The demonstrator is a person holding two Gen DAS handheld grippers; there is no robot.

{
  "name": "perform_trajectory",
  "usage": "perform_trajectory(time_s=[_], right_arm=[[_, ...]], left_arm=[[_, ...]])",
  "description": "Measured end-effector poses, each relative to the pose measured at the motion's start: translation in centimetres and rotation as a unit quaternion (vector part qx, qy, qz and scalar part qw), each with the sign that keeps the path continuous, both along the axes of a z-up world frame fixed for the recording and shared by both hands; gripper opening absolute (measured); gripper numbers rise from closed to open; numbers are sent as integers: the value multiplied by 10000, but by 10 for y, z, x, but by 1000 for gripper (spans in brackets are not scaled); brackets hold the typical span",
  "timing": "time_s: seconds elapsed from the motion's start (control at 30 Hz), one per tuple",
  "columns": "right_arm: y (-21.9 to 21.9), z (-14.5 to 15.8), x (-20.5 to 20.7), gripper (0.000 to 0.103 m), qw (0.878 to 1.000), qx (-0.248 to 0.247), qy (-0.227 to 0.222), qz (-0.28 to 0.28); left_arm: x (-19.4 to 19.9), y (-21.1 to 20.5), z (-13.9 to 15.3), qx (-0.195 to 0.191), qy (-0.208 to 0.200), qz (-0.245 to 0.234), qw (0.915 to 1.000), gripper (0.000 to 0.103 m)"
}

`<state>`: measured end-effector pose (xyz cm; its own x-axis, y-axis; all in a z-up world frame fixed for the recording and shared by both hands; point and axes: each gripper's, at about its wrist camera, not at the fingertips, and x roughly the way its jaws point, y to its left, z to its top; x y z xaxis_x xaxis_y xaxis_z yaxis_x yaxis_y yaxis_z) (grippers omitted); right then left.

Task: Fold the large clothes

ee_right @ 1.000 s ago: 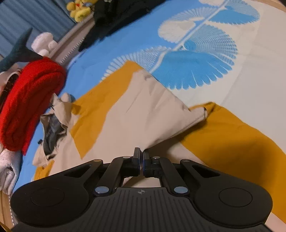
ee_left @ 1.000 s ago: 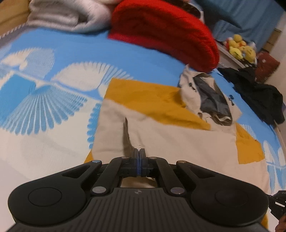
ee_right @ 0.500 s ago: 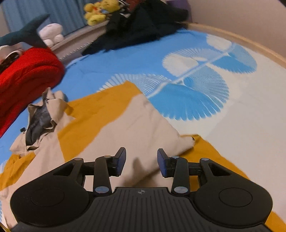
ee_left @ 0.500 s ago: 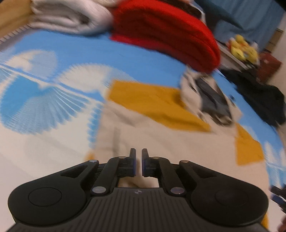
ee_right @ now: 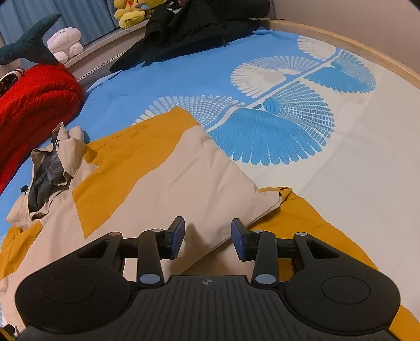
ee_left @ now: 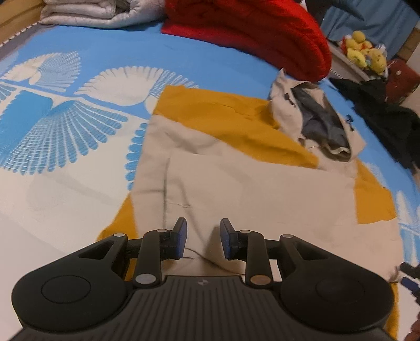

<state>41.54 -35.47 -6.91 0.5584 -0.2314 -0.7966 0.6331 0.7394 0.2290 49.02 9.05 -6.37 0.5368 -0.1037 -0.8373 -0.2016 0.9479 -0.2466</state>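
Note:
A large hooded jacket (ee_left: 236, 183) in beige and mustard yellow lies spread on the bed, its hood (ee_left: 315, 118) crumpled at the far end. In the left wrist view my left gripper (ee_left: 203, 225) hovers just over the near beige panel. Its jaws are opening, and the cloth lies loose below the gap, not pinched. In the right wrist view the jacket (ee_right: 170, 188) shows a beige sleeve folded across the body, with the hood (ee_right: 44, 170) at the left. My right gripper (ee_right: 208, 225) stands open over the sleeve's near edge, holding nothing.
The bed sheet (ee_left: 65, 131) is blue and white with fan patterns. A red blanket (ee_left: 249, 31) and a pale quilt (ee_left: 92, 13) lie at the far end. Black clothes (ee_right: 189, 28), plush toys (ee_right: 131, 13) and a wooden bed rim (ee_right: 354, 49) border the far side.
Both grippers were shut on pinches of beige cloth and have now opened. The lifted folds have dropped flat onto the jacket. The right view has rolled and risen a little.

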Motion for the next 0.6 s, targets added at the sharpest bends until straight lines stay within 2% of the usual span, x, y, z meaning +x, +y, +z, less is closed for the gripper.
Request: perform_trajectory(time_s=[0.23,0.33,0.43,0.53,0.6], right_arm=[[-2,5,-1,41,9998,-131,-66,-103],[-3,19,-8,41,9977,-427,-441,-288],[0,32,-11,41,9934,-639,-942,-130],[-6,20,-1,41,9962,-159,-838,148],[-17,-3,6,41,9987,398,-314,102]], left_arm=[[1,9,-10,-73,303,155,9994,30],[1,9,-8,61,275,138,9995,30],[1,6,-6,145,199,58,9997,30],[2,9,-13,116,316,105,9994,30],[2,13,-16,65,394,185,9990,30]])
